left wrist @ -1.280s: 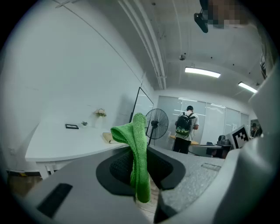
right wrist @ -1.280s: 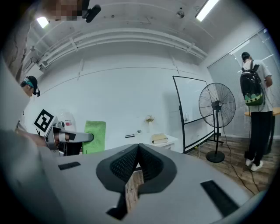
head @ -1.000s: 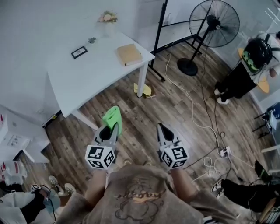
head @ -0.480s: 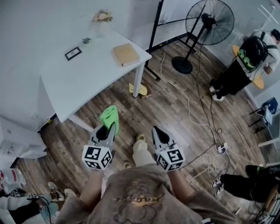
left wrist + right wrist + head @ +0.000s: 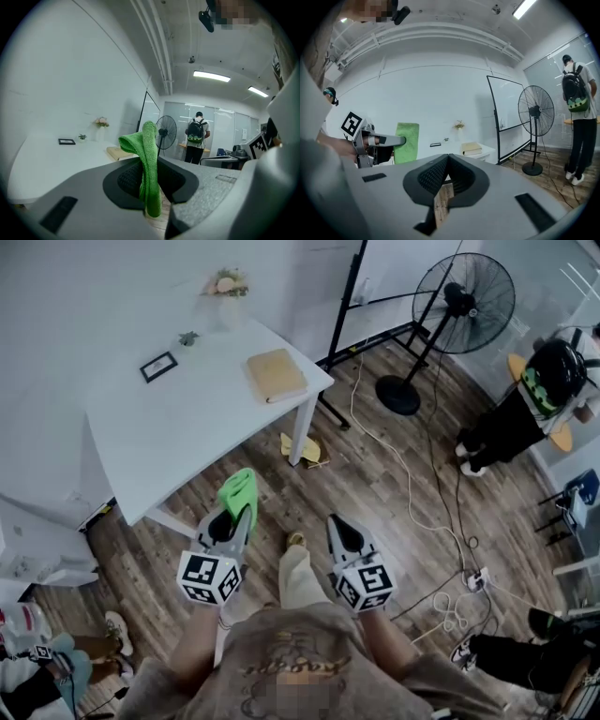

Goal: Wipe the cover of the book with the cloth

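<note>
**Green cloth pinched in the left jaws, book well ahead on the table**

Green cloth (image 5: 240, 489) stands up out of the left gripper (image 5: 236, 514), whose jaws are clenched on its lower part. In the left gripper view the fabric runs between the two ribbed pads, its top folded over to the left above the tips and its lower end hanging below the pads. The right gripper (image 5: 341, 525) holds nothing: its jaws are pressed together at the tips, and only a sliver of wooden floor (image 5: 375, 474) shows through the gap below them.

Both grippers are held side by side over the floor, just off the near edge of the white table (image 5: 178, 432). The book (image 5: 276, 374), tan and closed, lies flat at the table's far right corner, close to the edge above the table leg. It is well apart from both pairs of jaws and from the cloth. From the left gripper's camera it appears just left of the cloth. A small dark frame (image 5: 158, 366) lies further left on the table. A fan (image 5: 464, 306) stands on the floor to the right.
</note>
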The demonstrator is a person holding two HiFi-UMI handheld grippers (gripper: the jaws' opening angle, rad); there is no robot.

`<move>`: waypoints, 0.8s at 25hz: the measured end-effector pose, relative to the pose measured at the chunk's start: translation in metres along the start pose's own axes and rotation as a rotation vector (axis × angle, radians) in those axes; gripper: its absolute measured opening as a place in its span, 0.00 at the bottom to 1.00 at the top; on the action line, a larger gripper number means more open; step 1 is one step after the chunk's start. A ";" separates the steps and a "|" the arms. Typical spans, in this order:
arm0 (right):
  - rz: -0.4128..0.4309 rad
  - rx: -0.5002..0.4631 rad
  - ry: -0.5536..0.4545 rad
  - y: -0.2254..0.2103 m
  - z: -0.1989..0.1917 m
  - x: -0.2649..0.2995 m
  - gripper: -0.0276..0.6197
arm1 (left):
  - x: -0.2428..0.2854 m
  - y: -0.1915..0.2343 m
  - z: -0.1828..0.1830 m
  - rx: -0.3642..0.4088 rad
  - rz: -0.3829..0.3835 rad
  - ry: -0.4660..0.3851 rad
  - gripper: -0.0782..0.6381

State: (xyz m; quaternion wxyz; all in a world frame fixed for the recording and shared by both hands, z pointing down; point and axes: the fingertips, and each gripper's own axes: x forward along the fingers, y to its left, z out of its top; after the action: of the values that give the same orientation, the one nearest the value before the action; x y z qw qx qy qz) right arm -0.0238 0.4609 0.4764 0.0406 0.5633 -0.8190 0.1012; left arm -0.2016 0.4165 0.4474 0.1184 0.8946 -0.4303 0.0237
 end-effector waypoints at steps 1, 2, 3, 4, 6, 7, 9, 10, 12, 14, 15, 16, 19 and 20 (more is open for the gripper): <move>0.006 -0.002 0.001 -0.005 0.003 0.010 0.04 | 0.009 0.005 0.003 0.000 0.005 -0.001 0.20; 0.011 -0.003 0.003 -0.010 0.005 0.021 0.04 | 0.019 0.011 0.005 0.000 0.010 -0.002 0.20; 0.017 -0.004 0.005 -0.016 0.007 0.032 0.04 | 0.028 0.016 0.008 -0.001 0.016 -0.002 0.20; 0.022 -0.005 0.004 -0.022 0.011 0.043 0.04 | 0.038 0.022 0.011 -0.002 0.021 -0.003 0.20; 0.032 -0.006 -0.002 -0.037 0.019 0.066 0.04 | 0.060 0.034 0.019 -0.005 0.033 -0.005 0.20; 0.036 -0.005 -0.005 -0.044 0.025 0.078 0.04 | 0.071 0.039 0.024 -0.007 0.039 -0.005 0.20; 0.047 -0.005 -0.010 -0.058 0.035 0.098 0.04 | 0.093 0.048 0.034 -0.007 0.049 -0.007 0.20; 0.052 -0.005 -0.011 -0.064 0.040 0.108 0.04 | 0.103 0.051 0.039 -0.006 0.052 -0.007 0.20; 0.062 -0.004 -0.010 -0.078 0.050 0.126 0.04 | 0.124 0.057 0.049 -0.005 0.058 -0.006 0.20; 0.073 0.000 -0.009 -0.092 0.059 0.145 0.04 | 0.144 0.064 0.057 -0.004 0.069 -0.002 0.20; 0.078 0.002 -0.009 -0.099 0.063 0.154 0.04 | 0.154 0.068 0.060 -0.004 0.075 0.001 0.20; 0.082 0.005 -0.007 -0.105 0.068 0.163 0.04 | 0.164 0.072 0.063 -0.005 0.081 0.003 0.20; 0.096 0.018 -0.002 -0.127 0.076 0.187 0.05 | 0.192 0.082 0.073 -0.008 0.099 0.000 0.20; 0.102 0.021 0.000 -0.135 0.077 0.194 0.04 | 0.201 0.085 0.076 -0.006 0.104 -0.002 0.20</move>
State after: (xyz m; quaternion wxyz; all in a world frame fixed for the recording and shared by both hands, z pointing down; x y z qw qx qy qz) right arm 0.0348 0.2204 0.4524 0.0295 0.5213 -0.8455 0.1118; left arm -0.1457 0.1937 0.4188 0.1194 0.8705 -0.4767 0.0274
